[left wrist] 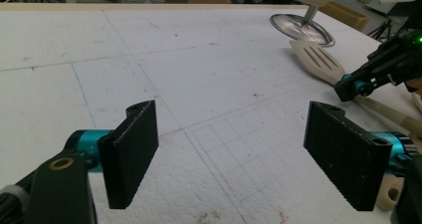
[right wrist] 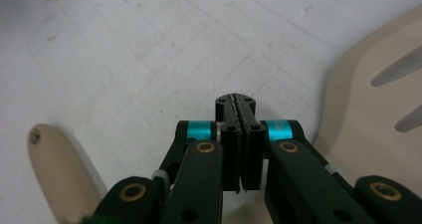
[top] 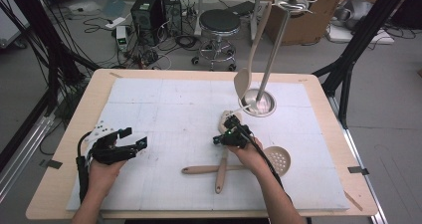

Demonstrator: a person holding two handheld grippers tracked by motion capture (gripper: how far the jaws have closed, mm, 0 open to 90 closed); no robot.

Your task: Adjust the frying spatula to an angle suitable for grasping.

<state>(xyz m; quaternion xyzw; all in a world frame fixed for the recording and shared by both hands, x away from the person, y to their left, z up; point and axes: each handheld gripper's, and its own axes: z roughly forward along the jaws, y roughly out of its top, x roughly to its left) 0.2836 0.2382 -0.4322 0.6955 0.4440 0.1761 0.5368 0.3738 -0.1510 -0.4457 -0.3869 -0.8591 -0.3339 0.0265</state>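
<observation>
While the left gripper [top: 135,139] is resting wide open, the right gripper [right wrist: 240,134] is hovering with jaws pressed together, empty, just beside the slotted spatula [right wrist: 378,114].

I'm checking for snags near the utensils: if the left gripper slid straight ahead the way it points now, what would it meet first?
Probably bare white mat: the left gripper stands open with nothing between its jaws. The slotted spatula and the right gripper lie off to the right of that line, though depth is hard to judge.
</observation>
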